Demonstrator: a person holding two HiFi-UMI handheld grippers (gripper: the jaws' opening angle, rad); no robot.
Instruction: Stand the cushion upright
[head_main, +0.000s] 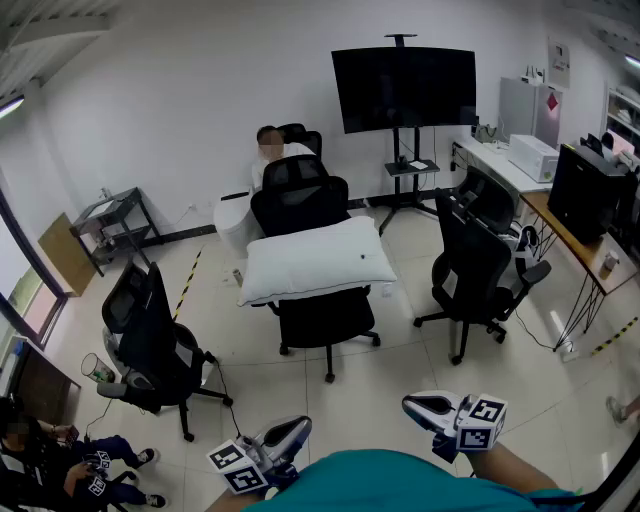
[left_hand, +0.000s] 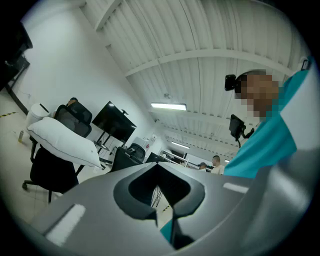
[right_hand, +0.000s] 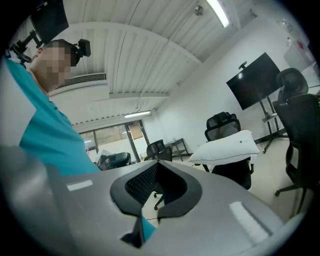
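White and soft, the cushion (head_main: 315, 262) lies flat across the black office chair (head_main: 322, 318), well apart from the left gripper (head_main: 296, 428) and right gripper (head_main: 412, 404), whose fingers are closed on nothing. Best to step in, spread both wide, pinch one long edge and tip it against the backrest (head_main: 300, 205).

- At 12 o'clock the bare floor (head_main: 350, 400) between you and the chair (head_main: 325, 320) carrying the cushion (head_main: 315, 260) is open; nothing stands in that lane.
- At 10 o'clock a black office chair (head_main: 150, 340) on a wheeled base crowds the lane's left side.
- At 2 o'clock two black chairs (head_main: 480, 270) stand close together, leaving a strip of floor beside the cushion's right end.
- Beyond the cushion, the backrest (head_main: 300, 205) and a seated person (head_main: 275, 150) close off the far side.
- At 3 o'clock a desk (head_main: 565, 232) blocks passage.
- At 8 o'clock another seated person (head_main: 60, 470) fills the corner.
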